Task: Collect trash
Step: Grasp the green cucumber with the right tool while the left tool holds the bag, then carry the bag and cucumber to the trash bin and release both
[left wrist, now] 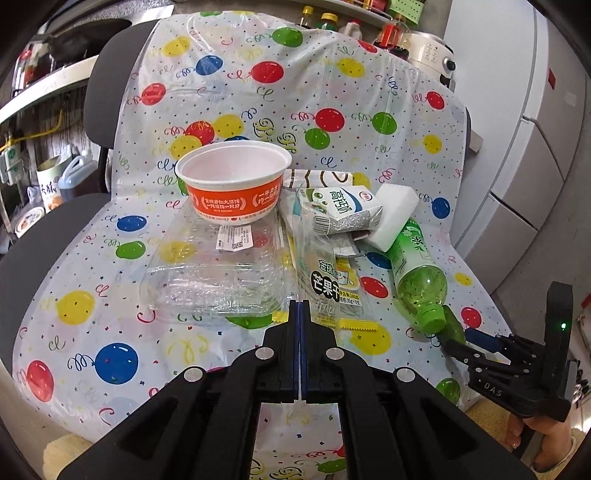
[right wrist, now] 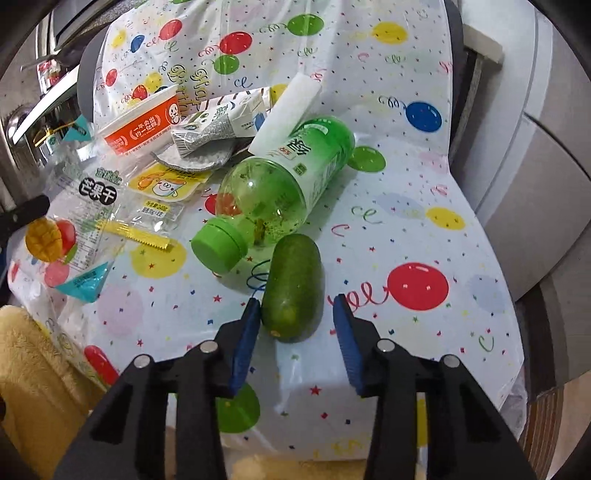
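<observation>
Trash lies on a balloon-print plastic sheet [left wrist: 332,74] spread over a chair. There is an orange paper bowl [left wrist: 233,181], a clear plastic tray [left wrist: 218,273], a mango snack bag [left wrist: 325,280], a crushed milk carton [left wrist: 343,210], a white foam block [left wrist: 391,214] and a green bottle [left wrist: 417,269]. My left gripper [left wrist: 299,306] is shut and empty, in front of the tray. My right gripper [right wrist: 295,310] is open around a small green cucumber piece [right wrist: 293,284], which lies next to the bottle's cap [right wrist: 218,243]. The left finger pad touches it.
A yellow towel [right wrist: 33,369] lies at the sheet's near left edge. Shelves with bottles and jars [left wrist: 325,22] stand behind the chair. A grey cabinet [left wrist: 524,147] stands to the right. The right gripper also shows in the left wrist view [left wrist: 465,339].
</observation>
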`<state>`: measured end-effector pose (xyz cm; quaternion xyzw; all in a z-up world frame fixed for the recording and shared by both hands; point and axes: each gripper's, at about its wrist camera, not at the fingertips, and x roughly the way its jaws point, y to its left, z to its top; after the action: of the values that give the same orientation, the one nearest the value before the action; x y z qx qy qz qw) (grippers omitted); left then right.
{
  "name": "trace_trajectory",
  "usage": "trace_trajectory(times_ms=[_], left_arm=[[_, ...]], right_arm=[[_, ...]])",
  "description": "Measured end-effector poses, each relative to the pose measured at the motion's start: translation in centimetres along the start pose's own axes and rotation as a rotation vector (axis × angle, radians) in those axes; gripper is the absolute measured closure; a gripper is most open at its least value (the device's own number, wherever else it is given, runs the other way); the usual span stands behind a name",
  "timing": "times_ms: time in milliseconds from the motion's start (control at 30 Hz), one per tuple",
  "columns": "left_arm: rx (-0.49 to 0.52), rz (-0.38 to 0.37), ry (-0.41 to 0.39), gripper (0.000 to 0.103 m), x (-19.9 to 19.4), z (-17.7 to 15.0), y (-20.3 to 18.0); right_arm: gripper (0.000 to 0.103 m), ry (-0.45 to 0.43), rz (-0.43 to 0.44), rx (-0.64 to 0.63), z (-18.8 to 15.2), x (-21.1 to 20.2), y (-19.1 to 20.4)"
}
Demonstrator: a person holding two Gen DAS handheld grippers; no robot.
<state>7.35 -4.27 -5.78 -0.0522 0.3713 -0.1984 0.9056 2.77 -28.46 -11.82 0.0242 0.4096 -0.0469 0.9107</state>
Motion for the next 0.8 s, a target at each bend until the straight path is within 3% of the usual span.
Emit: trace_trajectory(times_ms=[267,300,500,667,800], left_arm=[[0.000,-0.010,0.011,0.103,-0.1,-0.1,-0.1],[-0.002,-0.015,0.014,0.103,-0.2,-0.1,-0.1],[-0.021,-0.069,-0.007,0.103,-1.8,0.4,0.0],[-0.009,-0.102,-0.062,0.103,-3.2,1.8,-3.0],[0.033,-0.154,-0.082,0.103,-3.0,2.4,-8.2]], right_arm=[[0.063,0.032,-0.057,-0.009,1.8,2.5,1.4],[0.070,0.028,-0.073,-0.004,1.7,2.5,1.4],[0.071,-0.007,-0.041,0.025,1.2,-0.4,-0.1],[0.071,-0.078,-0.019,0.042,1.0,-4.2,-2.4],[0.071,-0.129,-0.026,0.077,0.3,-7.2,-5.8]])
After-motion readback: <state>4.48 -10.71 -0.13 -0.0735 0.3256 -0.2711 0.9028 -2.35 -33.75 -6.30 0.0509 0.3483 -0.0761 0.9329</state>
